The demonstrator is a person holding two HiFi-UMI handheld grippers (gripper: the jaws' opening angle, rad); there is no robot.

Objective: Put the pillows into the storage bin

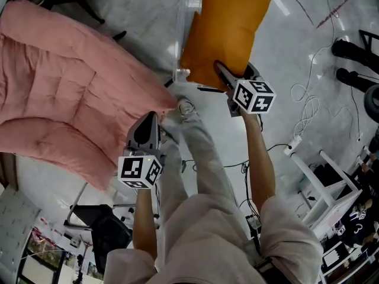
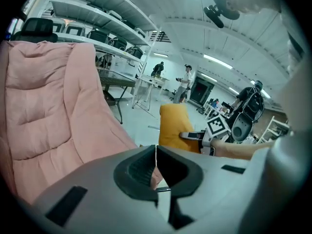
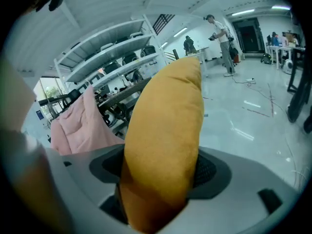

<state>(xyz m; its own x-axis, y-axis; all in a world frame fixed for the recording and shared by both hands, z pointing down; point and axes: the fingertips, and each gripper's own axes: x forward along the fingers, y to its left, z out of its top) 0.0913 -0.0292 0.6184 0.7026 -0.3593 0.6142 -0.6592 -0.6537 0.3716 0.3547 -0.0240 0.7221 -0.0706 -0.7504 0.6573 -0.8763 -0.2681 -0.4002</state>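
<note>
An orange pillow [image 1: 228, 22] hangs over the pale floor at the top middle of the head view. My right gripper [image 1: 220, 68] is shut on its near lower edge, and the pillow [image 3: 170, 111] stands on edge between that gripper's [image 3: 161, 174] pads. The left gripper [image 1: 149, 118] hovers lower left of it beside a person's legs, shut with nothing held. Its jaws [image 2: 156, 152] meet in a thin line. From there the pillow [image 2: 173, 126] and the right gripper [image 2: 187, 135] show ahead. A faint clear rim [image 1: 180, 73], perhaps a bin, lies under the pillow's left edge.
A large pink padded quilt [image 1: 59, 87] [image 2: 44, 116] fills the left. White cables [image 1: 305, 108] and a white frame [image 1: 323, 182] lie on the floor at the right, a black chair base [image 1: 98, 223] at the lower left. Shelving [image 2: 97, 23] and distant people [image 2: 184, 82] stand behind.
</note>
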